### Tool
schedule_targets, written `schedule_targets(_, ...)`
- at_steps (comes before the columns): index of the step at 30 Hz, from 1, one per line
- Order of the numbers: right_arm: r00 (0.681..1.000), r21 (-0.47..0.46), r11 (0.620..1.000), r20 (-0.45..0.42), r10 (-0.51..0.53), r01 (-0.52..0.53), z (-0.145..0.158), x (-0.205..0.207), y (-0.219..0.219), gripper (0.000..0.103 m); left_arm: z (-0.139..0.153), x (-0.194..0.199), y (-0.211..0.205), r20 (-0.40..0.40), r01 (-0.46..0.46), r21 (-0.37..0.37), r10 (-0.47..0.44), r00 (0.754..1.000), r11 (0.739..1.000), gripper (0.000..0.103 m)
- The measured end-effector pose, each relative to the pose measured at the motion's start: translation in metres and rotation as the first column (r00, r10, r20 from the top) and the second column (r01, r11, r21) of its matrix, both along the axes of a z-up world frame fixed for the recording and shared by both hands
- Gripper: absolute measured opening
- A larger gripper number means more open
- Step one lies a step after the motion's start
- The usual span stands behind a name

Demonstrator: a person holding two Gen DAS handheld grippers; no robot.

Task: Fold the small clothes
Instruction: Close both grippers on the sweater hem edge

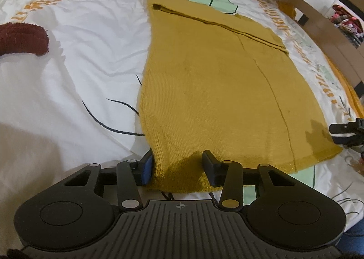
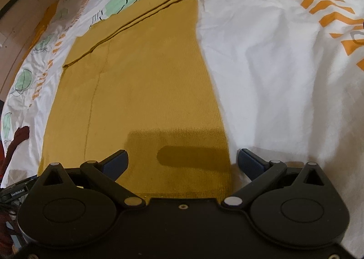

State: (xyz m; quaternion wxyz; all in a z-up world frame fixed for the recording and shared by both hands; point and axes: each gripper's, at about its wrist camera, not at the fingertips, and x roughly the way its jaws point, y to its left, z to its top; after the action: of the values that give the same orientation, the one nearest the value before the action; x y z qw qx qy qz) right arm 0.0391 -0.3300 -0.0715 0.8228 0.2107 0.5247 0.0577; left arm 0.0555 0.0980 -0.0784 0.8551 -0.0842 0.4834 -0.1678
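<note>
White patterned bed cover (image 1: 79, 59) underneath. Mustard knit garment (image 1: 204, 81) flat, sleeves folded in, hem between half-spread left gripper (image 1: 177, 165) jaws, unpinched; right gripper (image 2: 182, 163) spread wide over hem corner. Lengthwise fold left.

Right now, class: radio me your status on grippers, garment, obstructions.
Left gripper astride near hem, not clamped. Right gripper open over corner. Mustard knit flat. Maroon cloth lies clear.
</note>
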Motion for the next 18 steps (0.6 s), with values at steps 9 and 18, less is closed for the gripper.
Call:
schedule_targets(9,0.997,0.038,0.997,-0.041,0.067,-0.066,-0.0004,0.0058,-0.0084,0.103,0.0001,-0.001,0.0005,0.006,-0.008,0.006,0.008,1.0,1.0,0.036)
schedule_targets(18,0.993,-0.007,0.994,-0.041,0.113,-0.113,-0.0001,0.0063,0.0006,0.1,0.0001,-0.0043,0.0013,0.025,-0.034,0.007,0.034,0.999,0.999,0.02)
